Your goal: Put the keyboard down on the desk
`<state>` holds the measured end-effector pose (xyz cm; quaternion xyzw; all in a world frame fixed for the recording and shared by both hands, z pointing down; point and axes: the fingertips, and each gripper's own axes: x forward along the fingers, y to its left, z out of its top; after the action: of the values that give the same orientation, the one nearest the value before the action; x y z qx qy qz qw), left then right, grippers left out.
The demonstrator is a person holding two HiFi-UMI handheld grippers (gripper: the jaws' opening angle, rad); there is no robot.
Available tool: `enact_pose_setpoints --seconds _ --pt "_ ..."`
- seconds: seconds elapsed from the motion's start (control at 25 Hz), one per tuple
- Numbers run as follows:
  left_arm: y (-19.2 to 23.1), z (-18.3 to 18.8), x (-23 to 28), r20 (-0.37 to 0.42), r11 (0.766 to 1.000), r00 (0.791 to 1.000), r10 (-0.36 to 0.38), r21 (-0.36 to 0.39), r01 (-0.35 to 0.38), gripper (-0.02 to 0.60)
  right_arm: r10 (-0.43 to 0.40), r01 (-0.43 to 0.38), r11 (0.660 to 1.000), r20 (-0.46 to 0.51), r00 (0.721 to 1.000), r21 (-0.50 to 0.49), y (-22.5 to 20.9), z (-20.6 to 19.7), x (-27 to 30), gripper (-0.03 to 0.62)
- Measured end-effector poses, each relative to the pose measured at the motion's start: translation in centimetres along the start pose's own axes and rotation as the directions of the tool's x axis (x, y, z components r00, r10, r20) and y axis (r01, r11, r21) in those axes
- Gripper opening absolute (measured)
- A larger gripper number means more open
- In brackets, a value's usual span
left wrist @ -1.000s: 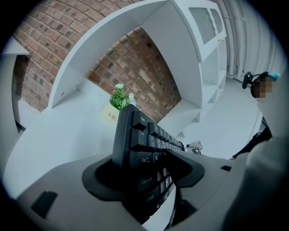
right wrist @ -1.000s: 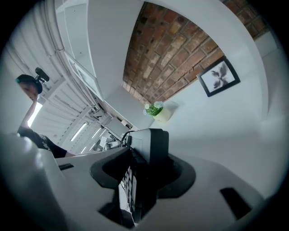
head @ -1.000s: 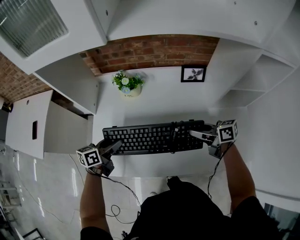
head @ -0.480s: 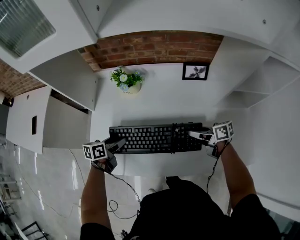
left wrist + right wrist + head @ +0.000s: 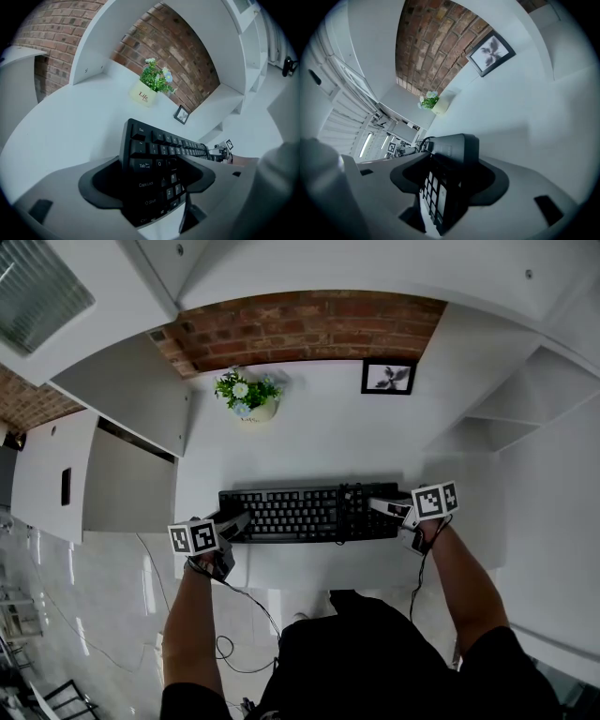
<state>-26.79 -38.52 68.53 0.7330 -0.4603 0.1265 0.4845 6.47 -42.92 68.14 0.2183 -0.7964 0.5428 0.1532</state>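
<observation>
The person's arms [image 5: 185,615] are reaching forward from the bottom of the head view, each hand carrying a pair of tongs. The left tongs [image 5: 234,524] are sitting around the left end of the keyboard [image 5: 300,512], over the Tab and Caps Lock keys. Their jaws are spreading apart and releasing it. The right tongs [image 5: 386,510] are straddling the number-pad end, and their jaws are opening too, letting go. The black keyboard is lying flat on the white surface [image 5: 328,442], close to its near edge, running left to right between the two tongs. Farther back, a small pot of flowers [image 5: 247,397] is standing left of centre. A framed picture [image 5: 387,377] is standing by the brick wall [image 5: 309,324].
</observation>
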Motion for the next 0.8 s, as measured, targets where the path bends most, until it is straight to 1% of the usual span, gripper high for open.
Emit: enact_pose_setpoints --seconds 0.2,0.44,0.56,0.8 --pt "0.1 -0.1 0.2 -0.005 0.999 0.999 0.039 0.035 -0.039 0.359 -0.091 0.091 0.995 0.012 0.996 -0.051 -0.7 -0.1 0.2 0.276" --pt "0.0 0.0 0.5 0.020 0.995 0.996 0.086 0.053 -0.087 0.367 -0.158 0.161 0.985 0.047 0.986 -0.060 -1.3 -0.1 0.1 0.288" --pt "0.0 0.0 0.4 0.036 0.991 0.993 0.116 0.057 -0.118 0.368 -0.211 0.216 0.974 0.064 0.975 -0.072 -1.6 -0.1 -0.1 0.301" --pt "0.4 0.0 0.1 0.067 0.980 0.981 0.184 0.058 -0.188 0.370 -0.320 0.329 0.940 0.099 0.942 -0.095 -2.1 0.2 -0.2 0.323"
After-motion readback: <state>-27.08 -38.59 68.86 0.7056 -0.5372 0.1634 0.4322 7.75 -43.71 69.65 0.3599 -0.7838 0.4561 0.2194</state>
